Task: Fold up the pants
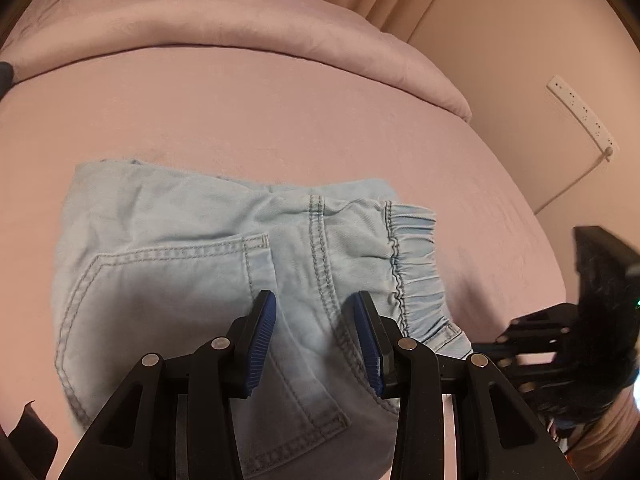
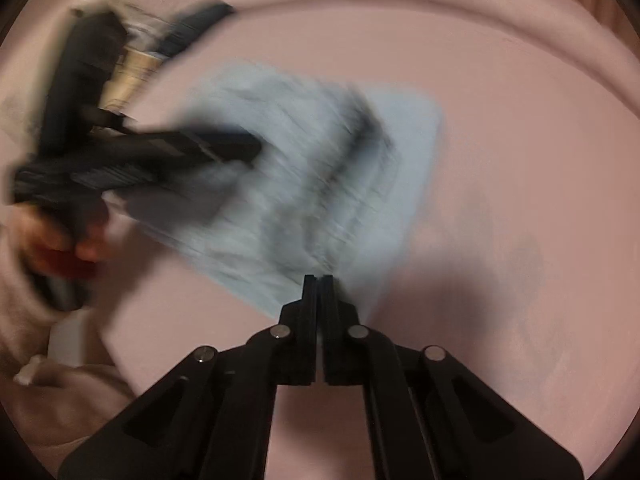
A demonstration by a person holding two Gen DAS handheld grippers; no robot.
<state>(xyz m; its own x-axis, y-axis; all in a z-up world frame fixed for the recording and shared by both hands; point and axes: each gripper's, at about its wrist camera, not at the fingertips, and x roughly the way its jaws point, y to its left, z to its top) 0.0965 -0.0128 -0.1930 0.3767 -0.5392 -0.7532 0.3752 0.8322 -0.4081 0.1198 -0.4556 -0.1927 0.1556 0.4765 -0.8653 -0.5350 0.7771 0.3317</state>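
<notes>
Left wrist view shows the folded pants (image 1: 224,280) on the pink bed (image 1: 280,120) directly beneath the left gripper (image 1: 314,340), partly open and empty, nearer than the shut, empty right gripper (image 2: 318,280).

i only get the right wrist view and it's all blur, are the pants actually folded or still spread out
Observer: Folded. In the left wrist view the light blue pants lie as a compact bundle on the pink bed sheet, back pocket facing up.
Operator: where's the waistband
Observer: The elastic waistband runs along the bundle's right edge in that view.
Operator: is the left claw gripping anything
Observer: No. The left claw hangs above the pants with its blue pads apart and no fabric pinched between them.
Operator: anything else around the bed
Observer: A white power strip lies on the floor beyond the bed's right side.
</notes>
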